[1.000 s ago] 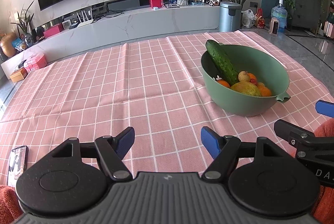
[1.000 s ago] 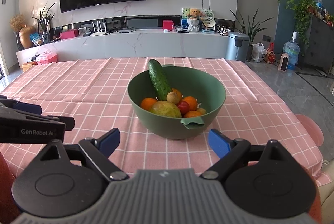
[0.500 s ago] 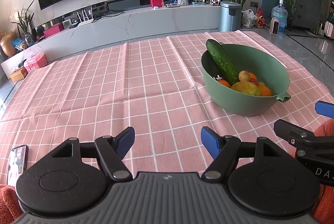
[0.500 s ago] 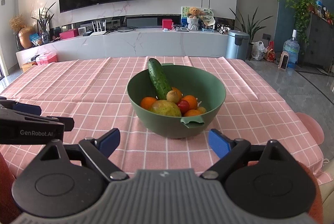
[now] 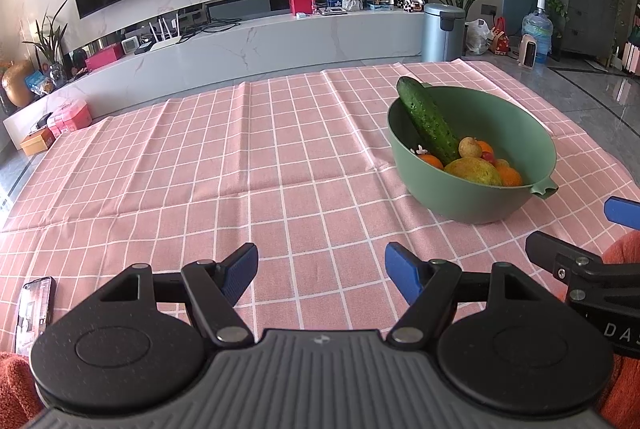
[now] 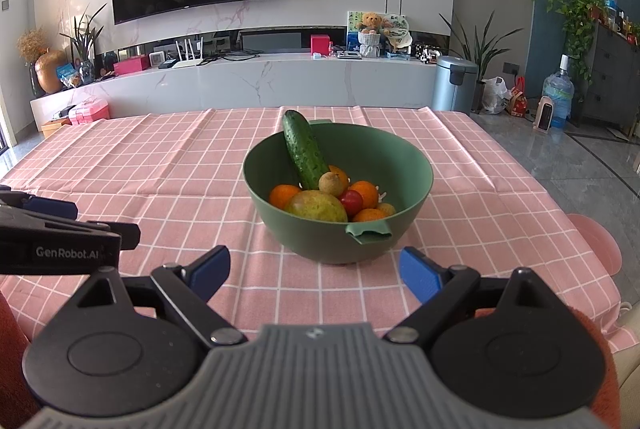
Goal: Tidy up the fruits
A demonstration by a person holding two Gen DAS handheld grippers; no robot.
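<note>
Green bowl [image 6: 416, 165] sits on the pink checked cloth [image 6: 160, 173], right of centre from my left cam, dead ahead of my right. Inside: cucumber [image 6: 303, 149] leaning up over the far rim, oranges [image 6: 365, 193], a yellow-green fruit [image 6: 318, 207] – mango maybe, hard to tell – and a small red one [image 6: 352, 201]. My right gripper [image 6: 314, 271] is spread wide, nothing in it, just short of the bowl. Left gripper [image 5: 320, 271] also wide apart & empty, over bare cloth. Phone [image 5: 34, 313] at the cloth's near-left edge.
</note>
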